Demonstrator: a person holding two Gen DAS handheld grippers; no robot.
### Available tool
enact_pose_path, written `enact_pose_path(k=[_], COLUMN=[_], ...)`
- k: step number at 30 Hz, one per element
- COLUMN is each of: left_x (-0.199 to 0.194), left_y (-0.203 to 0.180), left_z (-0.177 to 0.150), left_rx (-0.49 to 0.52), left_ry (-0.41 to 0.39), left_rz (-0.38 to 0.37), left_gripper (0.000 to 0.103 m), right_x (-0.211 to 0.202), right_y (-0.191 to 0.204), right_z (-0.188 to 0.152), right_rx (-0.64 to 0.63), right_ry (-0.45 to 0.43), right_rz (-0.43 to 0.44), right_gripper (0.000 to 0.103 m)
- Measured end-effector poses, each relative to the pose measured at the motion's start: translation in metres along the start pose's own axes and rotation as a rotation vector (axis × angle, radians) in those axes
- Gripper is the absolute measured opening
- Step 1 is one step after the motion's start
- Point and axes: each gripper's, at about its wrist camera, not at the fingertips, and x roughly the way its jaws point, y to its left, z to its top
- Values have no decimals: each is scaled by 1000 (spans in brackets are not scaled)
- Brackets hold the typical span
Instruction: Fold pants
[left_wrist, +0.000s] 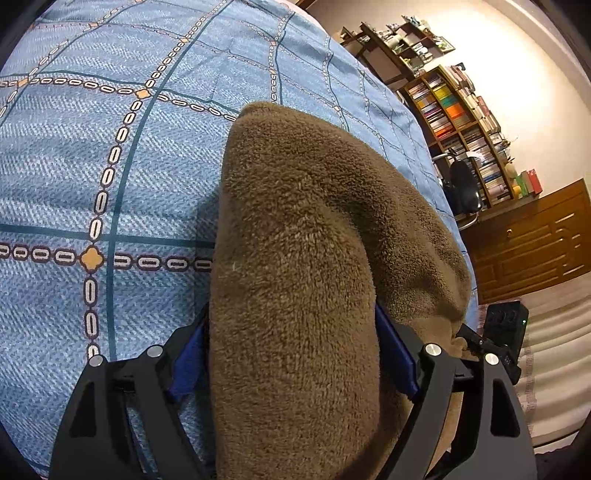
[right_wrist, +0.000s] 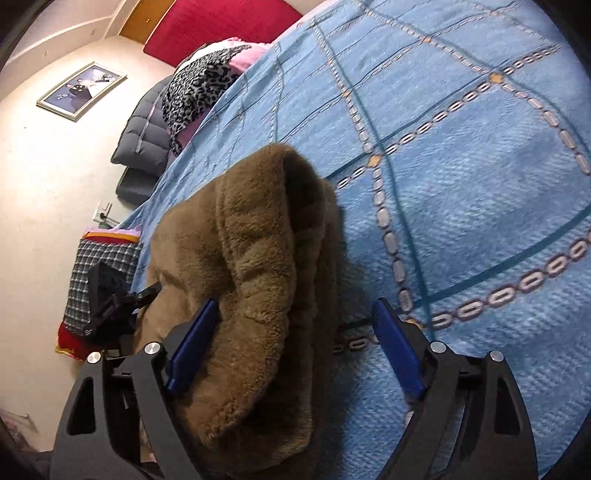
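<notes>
The brown fleece pants (left_wrist: 295, 258) lie bunched on the blue patterned bedspread (left_wrist: 92, 166). My left gripper (left_wrist: 291, 354) is open, and a thick fold of the pants fills the gap between its blue pads (left_wrist: 395, 354). In the right wrist view the pants (right_wrist: 255, 266) lie folded over at the bed's edge. My right gripper (right_wrist: 295, 343) is open wide; its left pad (right_wrist: 192, 343) touches the fleece and its right pad (right_wrist: 399, 354) stands apart over the bedspread (right_wrist: 461, 203). The other gripper (right_wrist: 110, 306) shows at the left beside the pants.
A bookshelf (left_wrist: 461, 122), an office chair (left_wrist: 463, 184) and a wooden cabinet (left_wrist: 535, 236) stand beyond the bed. In the right view a leopard-print cloth (right_wrist: 199, 88), a dark puffer jacket (right_wrist: 144, 136) and a checked bag (right_wrist: 99, 277) lie along the bed's left side.
</notes>
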Motion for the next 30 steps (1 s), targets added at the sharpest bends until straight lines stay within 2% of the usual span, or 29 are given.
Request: enact_pose_path(k=[3,6,9,13,16,24,30], left_x=[-1,0,-2,-6,-11,-18,-7], left_y=[1,1,5,2,-4,-23,-42], left_z=[1,1,1,1,1,6,27], left_rx=[-2,-12,-30,-16,4,30,46], left_ry=[5,10,16,15,7,-9,-24], left_rz=[-6,-27,-66,-68,-57,-21,-8], left_gripper=[82,81,74,67,61,54,53], right_x=[9,15,15,11,6,-9,-16], right_y=[6,7,6,6,8,25,32], right_z=[0,3,4,4,4,16,47], right_rx=[-12,11,10,6,-7,-56,-93], right_ry=[23,49,47,42,30,-16,-70], right_rz=[0,45,59,82,84,84,69], right_gripper=[86,74,66,55,50,44,44])
